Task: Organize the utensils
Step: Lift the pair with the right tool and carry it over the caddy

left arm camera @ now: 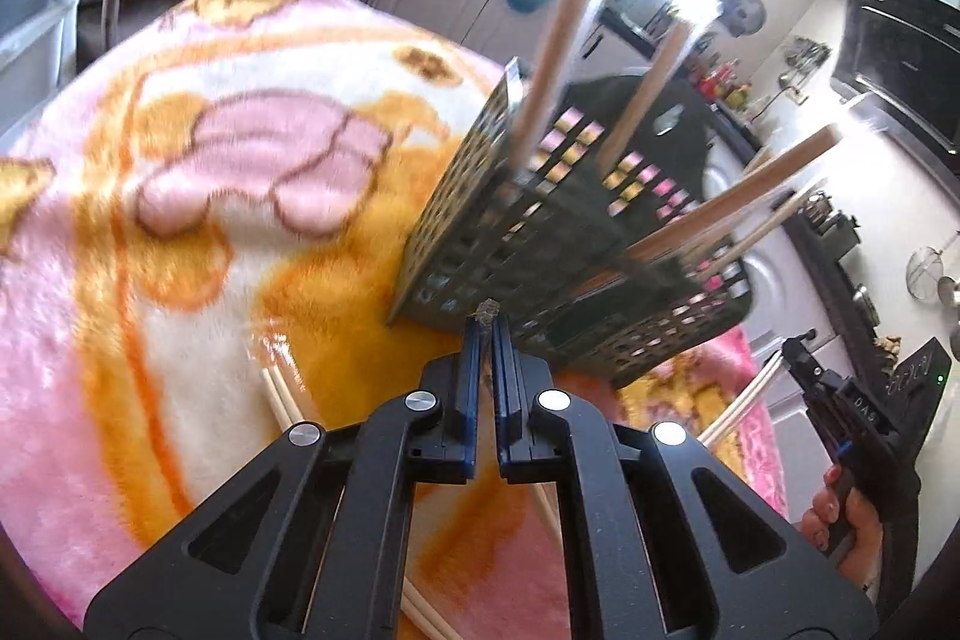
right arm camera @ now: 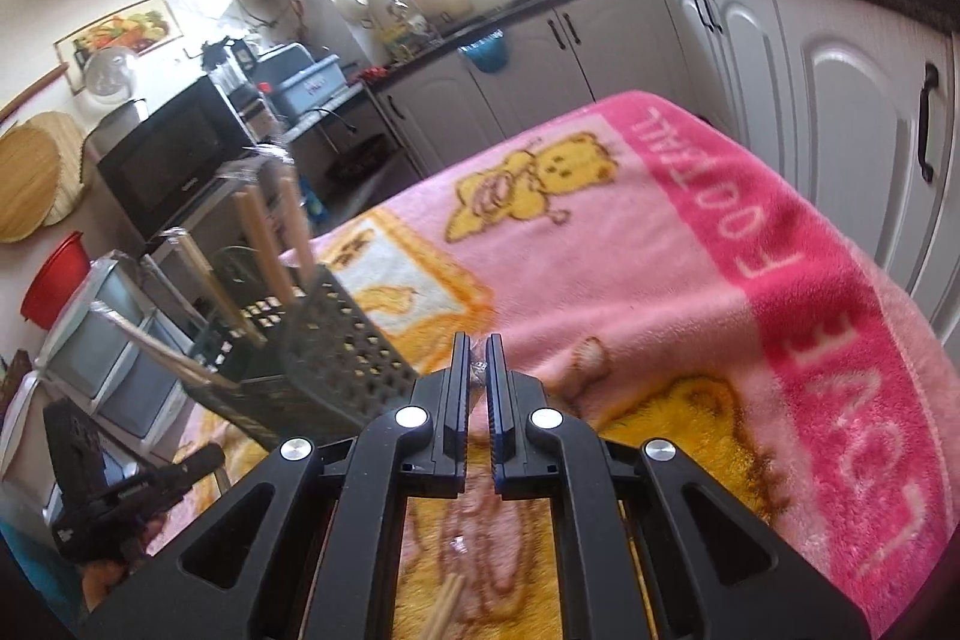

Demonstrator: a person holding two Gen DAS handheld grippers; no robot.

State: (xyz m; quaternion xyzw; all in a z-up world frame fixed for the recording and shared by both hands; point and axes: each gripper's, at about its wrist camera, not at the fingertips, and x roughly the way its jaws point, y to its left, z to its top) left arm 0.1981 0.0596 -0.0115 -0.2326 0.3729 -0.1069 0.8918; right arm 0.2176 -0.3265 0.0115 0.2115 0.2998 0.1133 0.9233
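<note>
A black perforated utensil holder [left arm camera: 540, 268] [right arm camera: 336, 364] stands on the pink and orange blanket [left arm camera: 180, 220] with several wooden chopsticks [left arm camera: 558, 40] leaning in it. My left gripper [left arm camera: 486, 325] is just in front of the holder's base. It is shut on a crinkled wrapper end of a chopstick pair [left arm camera: 546, 511] that trails under it. To the right of the holder my right gripper [right arm camera: 478, 346] is shut on another wrapped chopstick pair [right arm camera: 447, 604] that hangs back beneath it. In the left wrist view that pair [left arm camera: 738, 400] slants down from the right gripper [left arm camera: 795, 349].
Another chopstick pair [left arm camera: 282, 394] lies on the blanket under my left gripper. A hand [left arm camera: 846, 526] holds the right gripper. White cabinets [right arm camera: 840, 100] run along the blanket's far right; a microwave [right arm camera: 174, 160] and a red bowl [right arm camera: 57, 286] stand behind the holder.
</note>
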